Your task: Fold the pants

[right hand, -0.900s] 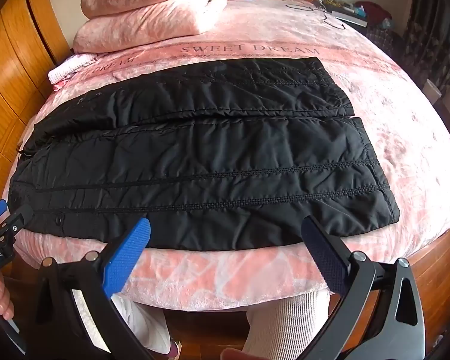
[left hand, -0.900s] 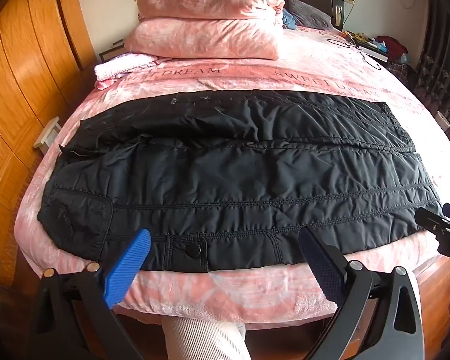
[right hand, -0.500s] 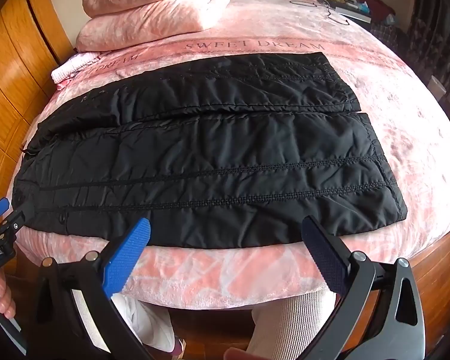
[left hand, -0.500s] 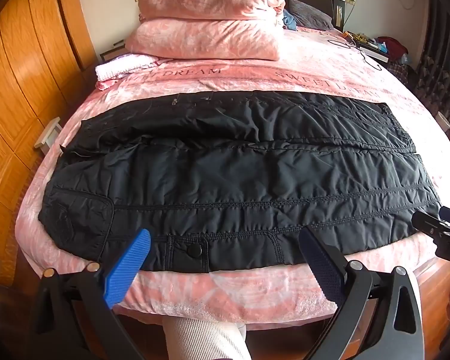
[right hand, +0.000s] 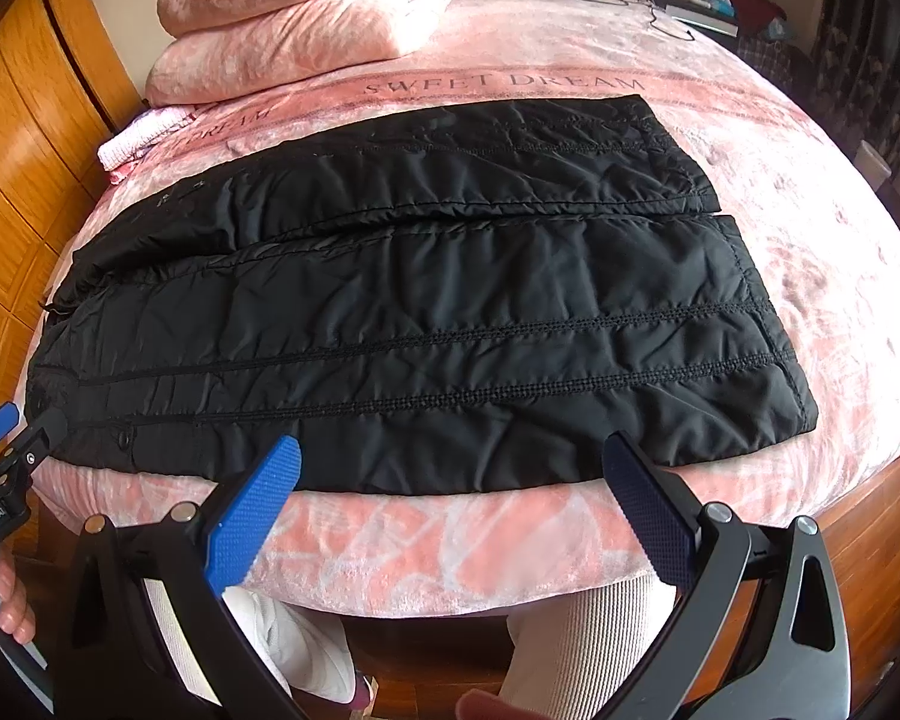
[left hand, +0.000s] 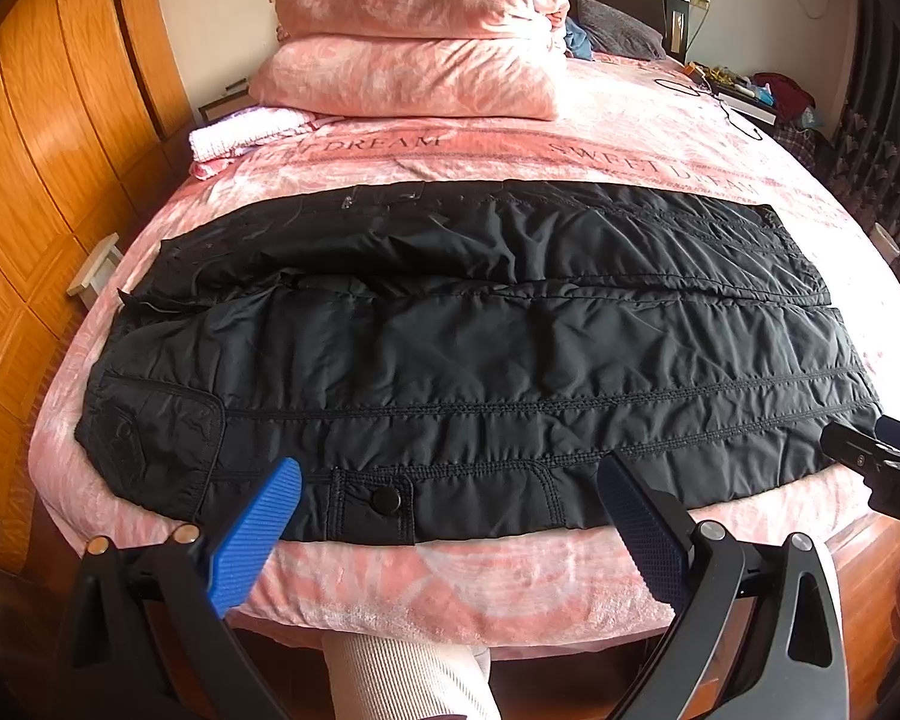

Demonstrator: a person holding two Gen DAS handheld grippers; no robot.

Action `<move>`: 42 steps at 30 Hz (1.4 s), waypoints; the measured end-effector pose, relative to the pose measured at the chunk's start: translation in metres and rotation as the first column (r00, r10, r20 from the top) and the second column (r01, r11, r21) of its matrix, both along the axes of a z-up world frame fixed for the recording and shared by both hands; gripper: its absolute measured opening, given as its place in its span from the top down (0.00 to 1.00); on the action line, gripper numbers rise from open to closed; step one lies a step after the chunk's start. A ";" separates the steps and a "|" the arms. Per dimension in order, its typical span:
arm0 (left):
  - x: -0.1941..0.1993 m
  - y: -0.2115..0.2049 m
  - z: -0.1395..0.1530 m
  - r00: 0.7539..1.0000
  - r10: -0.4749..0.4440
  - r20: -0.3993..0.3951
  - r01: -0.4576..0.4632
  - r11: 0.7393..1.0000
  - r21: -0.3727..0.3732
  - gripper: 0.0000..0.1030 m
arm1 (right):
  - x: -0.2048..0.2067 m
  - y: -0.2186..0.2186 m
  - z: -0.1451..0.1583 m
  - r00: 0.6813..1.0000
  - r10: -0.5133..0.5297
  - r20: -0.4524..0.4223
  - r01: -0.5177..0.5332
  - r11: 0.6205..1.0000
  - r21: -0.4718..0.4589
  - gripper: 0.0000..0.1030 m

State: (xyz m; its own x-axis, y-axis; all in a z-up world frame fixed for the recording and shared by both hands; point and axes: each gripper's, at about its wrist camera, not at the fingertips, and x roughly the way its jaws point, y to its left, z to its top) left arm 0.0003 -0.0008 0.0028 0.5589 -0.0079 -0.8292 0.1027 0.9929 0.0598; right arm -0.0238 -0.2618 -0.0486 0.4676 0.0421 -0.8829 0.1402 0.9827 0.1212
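Pants (left hand: 480, 348) flat on bed (left hand: 450, 588), legs side by side, unfolded. Left gripper (left hand: 450, 516), right gripper (right hand: 450, 498): jaws apart, empty. All folds remaining.

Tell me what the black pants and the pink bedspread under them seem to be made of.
Black pants: likely padded nylon or polyester shell; slight sheen, fine crinkles, puffy bands between stitched seams, a snap button.
Pink bedspread: probably plush velvet-type fleece; soft nap with light and dark crushed patches. Both are judged by look only.
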 end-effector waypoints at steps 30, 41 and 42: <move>0.003 -0.002 -0.004 1.000 -0.003 -0.004 0.003 1.000 0.007 0.04 | 0.003 -0.003 -0.001 1.000 -0.017 -0.006 0.017 1.000 -0.008 0.02; 0.006 -0.004 -0.004 1.000 -0.012 0.003 0.012 1.000 0.016 0.04 | 0.006 0.000 -0.001 1.000 0.000 0.008 0.000 1.000 -0.007 0.02; 0.006 -0.005 -0.005 1.000 -0.013 0.002 0.013 1.000 0.015 0.04 | 0.006 0.000 -0.002 1.000 0.000 0.008 0.000 1.000 -0.003 0.02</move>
State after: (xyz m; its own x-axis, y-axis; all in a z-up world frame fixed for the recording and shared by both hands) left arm 0.0060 -0.0053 -0.0017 0.5605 -0.0025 -0.8282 0.1157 0.9904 0.0754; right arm -0.0181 -0.2619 -0.0502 0.4747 0.0397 -0.8793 0.1392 0.9830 0.1195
